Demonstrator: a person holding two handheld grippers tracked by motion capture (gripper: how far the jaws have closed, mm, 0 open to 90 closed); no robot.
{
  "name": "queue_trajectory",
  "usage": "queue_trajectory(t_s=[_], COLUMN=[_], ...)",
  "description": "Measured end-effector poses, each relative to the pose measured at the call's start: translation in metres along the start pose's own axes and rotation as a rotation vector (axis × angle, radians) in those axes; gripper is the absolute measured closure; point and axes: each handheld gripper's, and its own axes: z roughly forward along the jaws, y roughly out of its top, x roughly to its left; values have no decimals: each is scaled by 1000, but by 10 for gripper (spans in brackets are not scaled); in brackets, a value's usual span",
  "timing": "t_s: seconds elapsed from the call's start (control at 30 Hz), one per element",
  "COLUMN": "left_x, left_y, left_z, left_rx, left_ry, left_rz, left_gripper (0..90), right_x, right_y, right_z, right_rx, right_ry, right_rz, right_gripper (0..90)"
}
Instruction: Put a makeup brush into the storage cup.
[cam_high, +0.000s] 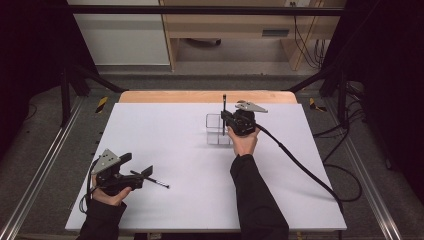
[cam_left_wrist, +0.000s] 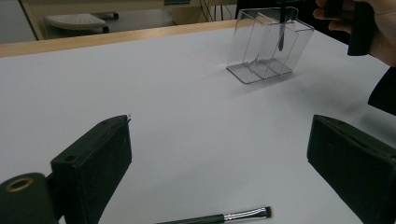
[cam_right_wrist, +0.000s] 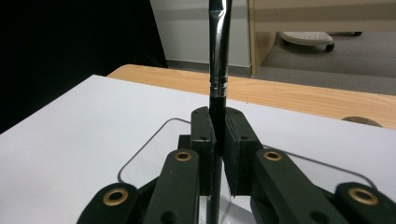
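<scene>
a slim black brush (cam_right_wrist: 218, 70) stands upright, pinched between the jaws of the right gripper (cam_high: 235, 121), its lower end hanging inside the clear divided holder (cam_left_wrist: 268, 44) at the far right of the white bench (cam_high: 190, 150). a second brush (cam_high: 150, 179) lies flat on the bench near the front left, just ahead of the left gripper (cam_high: 142, 172), whose jaws are spread wide with nothing between them, well apart from the holder.
</scene>
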Motion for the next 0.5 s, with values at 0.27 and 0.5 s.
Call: queue_trajectory(t_s=[0.27,0.5], left_x=[0,0], left_y=[0,-1], left_z=[1,1], left_rx=[3,4], left_ry=[0,1], left_rz=[0,-2], left_gripper=[60,60], right_x=[-5,-2], right_y=[-6,-9], right_z=[-1,-1], right_rx=[31,51], right_ry=[-9,-10], right_rz=[-3,-15], right_gripper=[838,812])
